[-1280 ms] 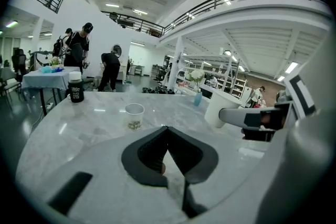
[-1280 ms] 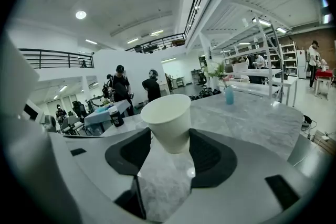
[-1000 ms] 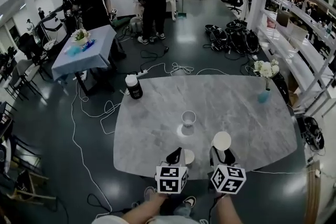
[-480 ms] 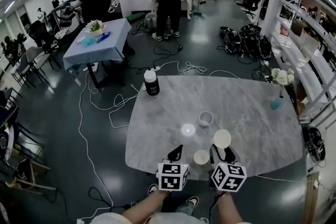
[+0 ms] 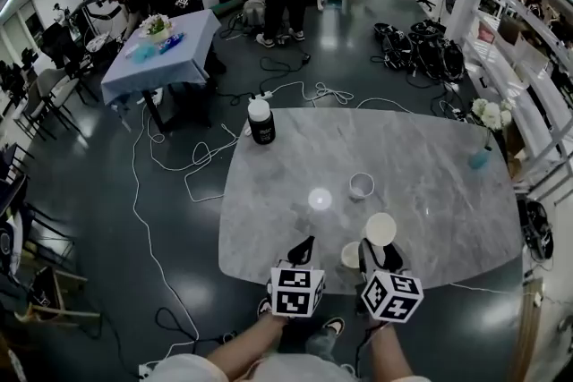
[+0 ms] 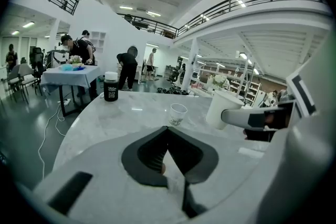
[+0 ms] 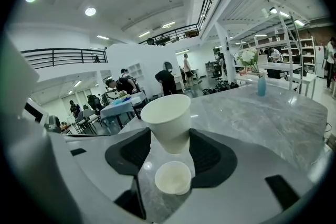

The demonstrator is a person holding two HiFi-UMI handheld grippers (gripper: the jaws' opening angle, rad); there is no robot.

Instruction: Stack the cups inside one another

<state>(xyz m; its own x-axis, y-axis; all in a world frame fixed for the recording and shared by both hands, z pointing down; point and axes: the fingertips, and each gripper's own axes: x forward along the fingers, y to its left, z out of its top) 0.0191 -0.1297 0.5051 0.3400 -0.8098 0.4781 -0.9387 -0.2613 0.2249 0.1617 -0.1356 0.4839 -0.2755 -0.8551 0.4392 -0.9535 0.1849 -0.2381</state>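
Observation:
My right gripper (image 5: 380, 250) (image 7: 169, 137) is shut on a white paper cup (image 5: 380, 229) (image 7: 168, 120), held upright above the table's front edge. A second white cup (image 5: 350, 255) (image 7: 173, 178) stands on the table just below and to the left of the held one. A third, smaller cup (image 5: 362, 185) (image 6: 178, 114) stands farther in on the marble table (image 5: 430, 165). My left gripper (image 5: 305, 248) (image 6: 168, 131) is shut with nothing in it, left of the front cup. The held cup (image 6: 223, 107) also shows at the right of the left gripper view.
A black bottle with a white lid (image 5: 261, 121) (image 6: 110, 86) stands at the table's far left. A blue vase with white flowers (image 5: 482, 155) is at the far right edge. Cables lie on the floor, and people stand by a covered table (image 5: 157, 58) beyond.
The held cup has come closer to the cup at the table's front, now almost over it. The head view has shifted, so the table sits farther right in the picture.

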